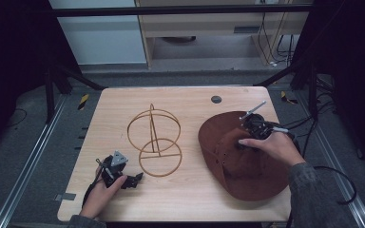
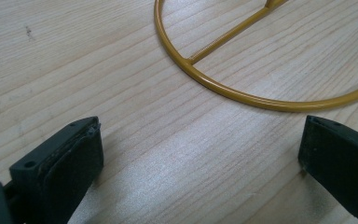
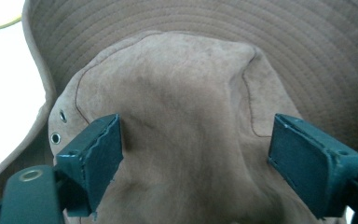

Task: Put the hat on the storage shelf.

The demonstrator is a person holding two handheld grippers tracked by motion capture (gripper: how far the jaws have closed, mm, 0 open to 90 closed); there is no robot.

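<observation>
My left gripper (image 1: pixel 134 180) rests low on the table (image 1: pixel 185 199), jaws spread wide and empty, just short of the gold wire stand (image 1: pixel 154 140). Farther right, my right gripper (image 3: pixel 196 163) hangs wide open over the brown hat (image 1: pixel 247 161), gripping nothing.

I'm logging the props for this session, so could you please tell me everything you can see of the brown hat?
The hat is a brown, suede-looking bucket hat with a soft, slumped crown and a wide brim stitched in concentric rows. Two small metal eyelets sit on the crown's side. It lies on the right part of the wooden table, its brim reaching the near edge. The right tool is over the crown, jaws open on either side.
</observation>
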